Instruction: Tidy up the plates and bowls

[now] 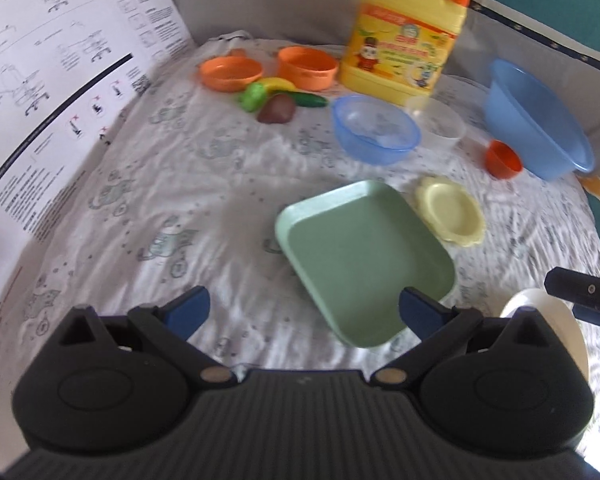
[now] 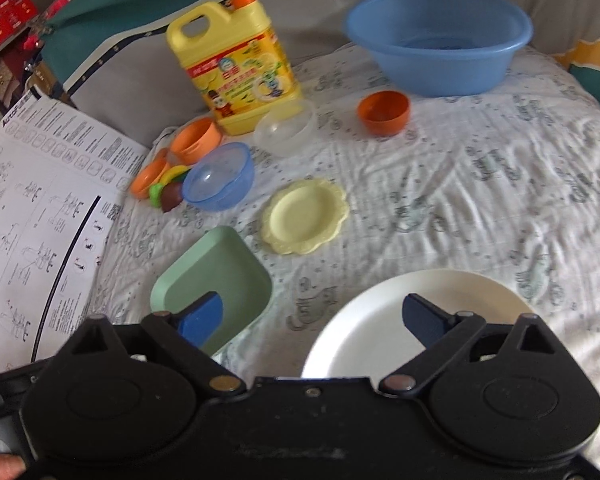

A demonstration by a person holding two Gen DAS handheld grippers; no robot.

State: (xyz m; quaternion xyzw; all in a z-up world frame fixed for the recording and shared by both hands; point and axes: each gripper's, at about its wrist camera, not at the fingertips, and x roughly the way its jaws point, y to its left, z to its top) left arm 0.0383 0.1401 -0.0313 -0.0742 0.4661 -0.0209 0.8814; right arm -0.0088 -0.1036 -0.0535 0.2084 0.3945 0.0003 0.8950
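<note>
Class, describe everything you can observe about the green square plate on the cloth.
The green square plate is pale sage green, apparently matte plastic, with rounded corners, a raised rim and a flat, empty well. It lies upright and flat on the white printed cloth, turned corner-on to the left wrist camera. The scalloped yellow plate sits close beside it; whether they touch is unclear. Neither the open left gripper nor the open right gripper holds it.

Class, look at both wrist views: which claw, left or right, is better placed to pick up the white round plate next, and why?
Probably the right claw: it is open, with the white plate just ahead. The left claw, also open, faces the green square plate; the white plate sits off to its side.
</note>
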